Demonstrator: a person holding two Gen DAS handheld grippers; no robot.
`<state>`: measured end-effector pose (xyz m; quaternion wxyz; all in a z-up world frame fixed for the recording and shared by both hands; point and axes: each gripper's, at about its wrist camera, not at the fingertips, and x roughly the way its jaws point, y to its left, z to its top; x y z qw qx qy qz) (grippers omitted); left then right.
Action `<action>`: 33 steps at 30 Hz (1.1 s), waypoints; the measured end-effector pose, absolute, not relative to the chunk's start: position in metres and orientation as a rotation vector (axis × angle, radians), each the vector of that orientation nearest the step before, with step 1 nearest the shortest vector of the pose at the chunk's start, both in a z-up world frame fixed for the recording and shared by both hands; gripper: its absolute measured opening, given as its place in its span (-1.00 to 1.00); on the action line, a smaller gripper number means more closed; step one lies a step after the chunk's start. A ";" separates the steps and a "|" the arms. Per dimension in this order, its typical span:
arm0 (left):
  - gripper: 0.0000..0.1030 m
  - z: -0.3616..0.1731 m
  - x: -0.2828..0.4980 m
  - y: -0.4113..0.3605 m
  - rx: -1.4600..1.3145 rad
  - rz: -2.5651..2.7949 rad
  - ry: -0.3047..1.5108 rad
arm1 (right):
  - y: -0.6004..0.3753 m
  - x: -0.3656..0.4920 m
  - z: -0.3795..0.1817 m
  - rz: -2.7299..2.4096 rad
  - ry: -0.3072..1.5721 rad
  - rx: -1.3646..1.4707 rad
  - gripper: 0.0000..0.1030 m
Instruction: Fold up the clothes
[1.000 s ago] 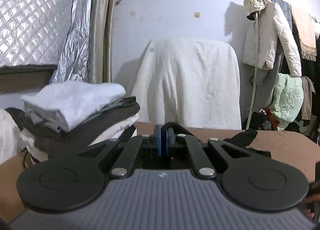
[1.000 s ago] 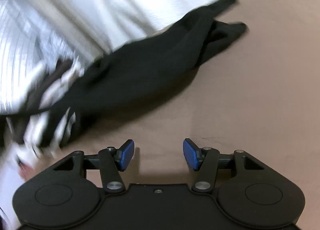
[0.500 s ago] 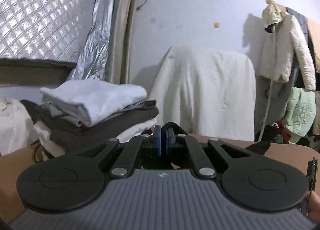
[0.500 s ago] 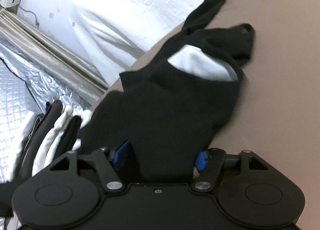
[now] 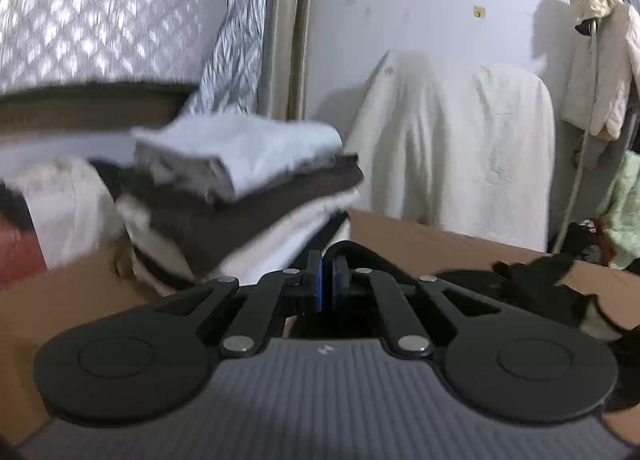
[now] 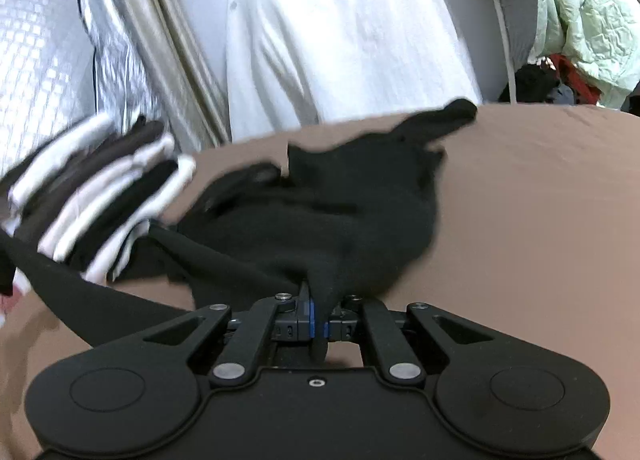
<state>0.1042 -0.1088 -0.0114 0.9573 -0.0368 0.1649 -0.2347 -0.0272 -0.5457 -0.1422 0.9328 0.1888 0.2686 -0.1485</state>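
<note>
A crumpled black garment [image 6: 340, 212] lies on the brown surface [image 6: 540, 220], stretching from the folded stack toward my right gripper. My right gripper [image 6: 319, 318] is shut on a pinched fold of this black garment. In the left wrist view the same garment [image 5: 532, 288] shows at the right. My left gripper [image 5: 327, 280] is shut, with black cloth looped over its tips; the pinch itself is hard to see. It sits low over the brown surface [image 5: 432, 248], just right of the stack.
A stack of folded clothes [image 5: 240, 196] in white, grey and dark brown stands at the left, also in the right wrist view [image 6: 92, 196]. A white sheet-draped object [image 5: 460, 140] stands behind the surface. Jackets hang on a rack [image 5: 600, 60] at right.
My right gripper went from open over the bare surface to shut on the black garment. The left view shifted right to left, bringing the stack closer to centre.
</note>
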 end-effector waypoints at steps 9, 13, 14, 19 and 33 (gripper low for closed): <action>-0.92 -0.004 0.054 -0.080 -0.001 -0.487 0.421 | -0.523 -0.052 -0.131 -0.330 0.606 0.322 -0.93; -0.92 -0.019 0.077 -0.092 0.019 -0.541 0.629 | -0.524 -0.052 -0.148 -0.339 0.744 0.385 -0.93; -0.92 -0.027 0.082 -0.097 0.034 -0.544 0.676 | -0.526 -0.053 -0.157 -0.340 0.781 0.409 -0.93; -0.79 -0.058 0.092 -0.111 0.107 -0.554 0.840 | -0.529 -0.059 -0.180 -0.348 0.883 0.480 -0.85; 0.30 -0.074 0.178 -0.183 0.249 -0.601 0.854 | -0.529 -0.030 -0.143 -0.026 0.668 0.616 -0.44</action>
